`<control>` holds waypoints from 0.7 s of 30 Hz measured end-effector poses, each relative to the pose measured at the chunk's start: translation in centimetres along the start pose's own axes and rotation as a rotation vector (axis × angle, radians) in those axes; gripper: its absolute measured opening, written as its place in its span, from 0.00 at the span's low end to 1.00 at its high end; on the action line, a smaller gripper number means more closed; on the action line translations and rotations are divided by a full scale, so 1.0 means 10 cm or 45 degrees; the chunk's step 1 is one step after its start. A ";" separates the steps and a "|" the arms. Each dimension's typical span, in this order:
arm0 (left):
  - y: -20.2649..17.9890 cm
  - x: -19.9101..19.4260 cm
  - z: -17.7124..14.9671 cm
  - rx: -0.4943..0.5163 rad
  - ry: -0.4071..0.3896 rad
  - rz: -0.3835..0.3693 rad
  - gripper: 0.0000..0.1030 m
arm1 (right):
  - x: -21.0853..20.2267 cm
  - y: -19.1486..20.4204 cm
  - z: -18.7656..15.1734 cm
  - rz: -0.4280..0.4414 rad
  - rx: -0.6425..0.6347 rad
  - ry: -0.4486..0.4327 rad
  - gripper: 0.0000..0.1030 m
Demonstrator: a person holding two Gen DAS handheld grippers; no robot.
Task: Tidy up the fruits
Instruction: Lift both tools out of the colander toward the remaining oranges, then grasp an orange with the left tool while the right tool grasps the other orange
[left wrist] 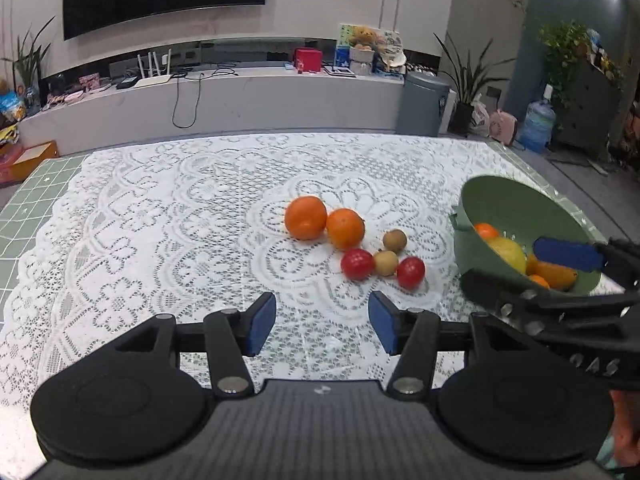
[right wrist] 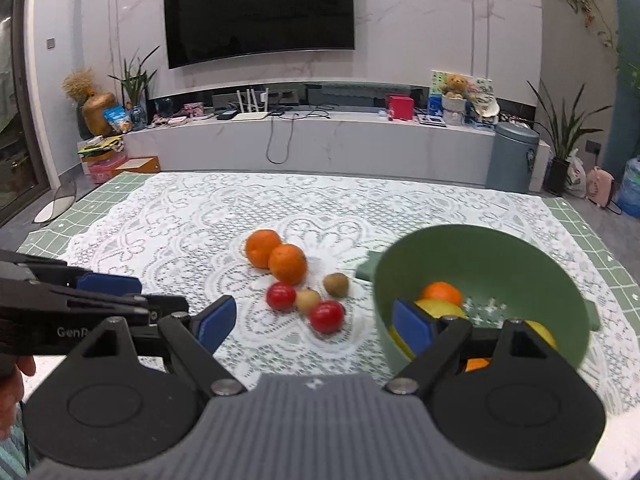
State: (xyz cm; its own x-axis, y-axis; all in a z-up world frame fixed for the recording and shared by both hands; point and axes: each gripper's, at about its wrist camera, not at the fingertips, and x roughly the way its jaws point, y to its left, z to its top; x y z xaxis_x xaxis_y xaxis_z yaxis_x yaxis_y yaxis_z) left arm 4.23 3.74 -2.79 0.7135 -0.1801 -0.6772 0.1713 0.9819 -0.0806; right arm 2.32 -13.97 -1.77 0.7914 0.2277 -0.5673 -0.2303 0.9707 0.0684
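White lace covers the counter (left wrist: 160, 208). Six fruits cluster mid-cloth; the green bowl (right wrist: 520, 256) sits right, partly filled. My left claw (left wrist: 322, 322) and right claw (right wrist: 316, 320) gape empty. I'd straddle a red tomato (right wrist: 327, 317) squarely and squeeze gently.

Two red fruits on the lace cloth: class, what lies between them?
A small brown fruit sits between the left red fruit and the right red fruit, about touching both; both wrist views show it.
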 end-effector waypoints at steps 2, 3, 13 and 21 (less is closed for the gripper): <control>0.05 0.01 0.02 -0.021 0.005 0.007 0.61 | 0.04 0.03 0.01 0.011 -0.006 -0.007 0.80; 0.08 0.01 0.02 -0.021 0.009 -0.005 0.61 | 0.06 0.05 0.01 0.016 -0.011 -0.013 0.79; 0.27 0.20 0.08 -0.038 0.028 -0.061 0.53 | 0.32 0.18 0.05 0.022 -0.133 0.012 0.57; 0.28 0.48 0.25 0.057 0.071 -0.071 0.50 | 0.67 0.26 0.07 0.005 -0.246 0.054 0.47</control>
State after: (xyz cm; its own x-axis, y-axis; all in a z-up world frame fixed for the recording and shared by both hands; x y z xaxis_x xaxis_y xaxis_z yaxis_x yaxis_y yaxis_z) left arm 9.88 5.49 -4.45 0.6635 -0.2296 -0.7121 0.2406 0.9667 -0.0876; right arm 7.44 -9.90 -4.82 0.7668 0.2240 -0.6016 -0.3409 0.9362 -0.0859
